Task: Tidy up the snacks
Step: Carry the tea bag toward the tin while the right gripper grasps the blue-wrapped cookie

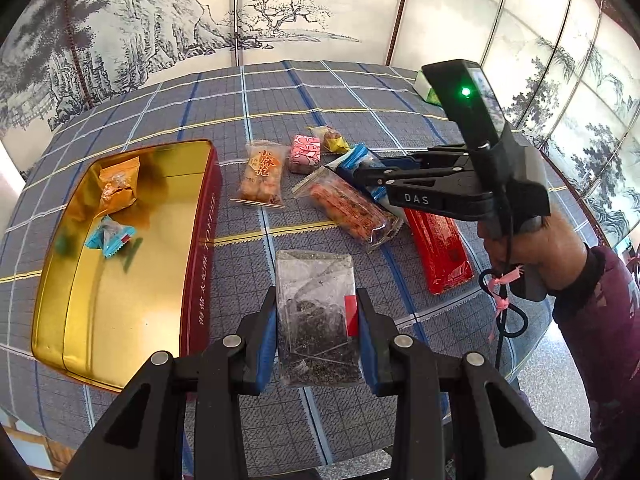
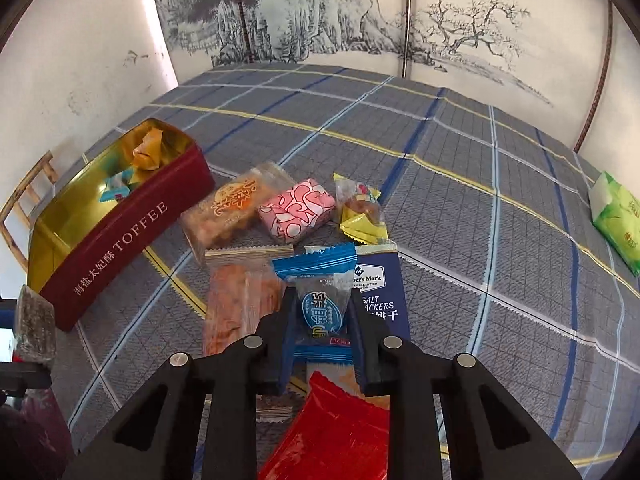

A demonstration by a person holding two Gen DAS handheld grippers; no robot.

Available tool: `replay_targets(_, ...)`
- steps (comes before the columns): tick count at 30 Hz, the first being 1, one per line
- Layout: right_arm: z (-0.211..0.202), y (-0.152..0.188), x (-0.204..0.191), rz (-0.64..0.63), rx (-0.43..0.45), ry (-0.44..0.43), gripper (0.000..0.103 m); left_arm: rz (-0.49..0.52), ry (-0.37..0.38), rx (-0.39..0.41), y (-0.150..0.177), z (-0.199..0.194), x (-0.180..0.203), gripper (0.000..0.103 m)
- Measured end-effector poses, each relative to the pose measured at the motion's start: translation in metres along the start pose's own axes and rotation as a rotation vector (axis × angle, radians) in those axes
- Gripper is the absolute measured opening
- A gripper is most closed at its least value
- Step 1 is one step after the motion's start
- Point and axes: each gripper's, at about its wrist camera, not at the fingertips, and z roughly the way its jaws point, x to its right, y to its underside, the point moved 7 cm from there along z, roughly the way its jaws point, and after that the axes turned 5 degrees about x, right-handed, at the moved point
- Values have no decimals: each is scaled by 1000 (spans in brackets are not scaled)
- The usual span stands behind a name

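Clear sachet of dark tea leaves (image 1: 316,320) is clamped between the left gripper (image 1: 316,336) pads, held above the checked tablecloth (image 1: 360,92) just right of the toffee tin (image 1: 200,264). Tin is open, gold inside, holding an orange wrapped snack (image 1: 119,189) and a small light-blue candy (image 1: 109,240). Right gripper (image 2: 322,334) jaws are closed on a blue-and-clear wrapped candy (image 2: 318,300), which sits on top of the loose pile: navy salt-cracker pack (image 2: 382,292) under it, long orange snack bar (image 2: 236,304) to its left, red packet (image 2: 332,432) nearest the camera. Further out, a fried-twist bag (image 2: 228,208), pink patterned pack (image 2: 296,208) and yellow-edged wrapper (image 2: 362,208) lie side by side beyond the pile. Green tissue pack (image 2: 616,216) lies well apart at the cloth's right edge. Painted landscape screen (image 1: 280,12) stands behind.
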Motion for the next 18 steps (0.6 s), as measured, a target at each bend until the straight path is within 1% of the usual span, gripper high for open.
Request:
replay_targets(2, -15, 0, 1, 18, 56, 4, 24, -3, -2, 0, 0, 0, -1, 31)
replay_targets(3, -27, 0, 7, 56, 98, 1, 24, -6, 0, 2, 0, -2, -2, 31)
replay_targets(4, -34, 1, 11, 81, 118, 0, 24, -8, -1, 3, 0, -2, -3, 31)
replay_targets(5, -47, 5, 21, 126, 153, 10, 24, -8, -2, 5, 0, -3, -4, 31)
replay_targets(6, -52, 7, 27, 148, 169, 24, 24, -9, -3, 8, 0, -5, -4, 31)
replay_targets(7, -60, 16, 43, 194, 192, 59, 24, -10, -4, 12, 0, -6, -5, 31)
replay_targets(9, -66, 30, 69, 282, 200, 99, 24, -10, -9, 22, 0, -10, -8, 31)
replay_targets(11, -70, 51, 101, 374, 200, 169, 24, -11, -18, 30, 0, -14, -11, 32)
replay_targets(13, -71, 65, 120, 416, 191, 214, 24, -14, -31, 42, -1, -18, -16, 32)
replay_targets(15, -70, 76, 137, 458, 178, 238, 24, -21, -47, 48, -1, -20, -22, 32)
replay_targets(16, -70, 80, 143, 489, 172, 231, 24, -27, -51, 50, -2, -20, -25, 32)
replay_targets(18, -71, 80, 150, 504, 177, 237, 24, -37, -64, 53, -2, -21, -31, 32)
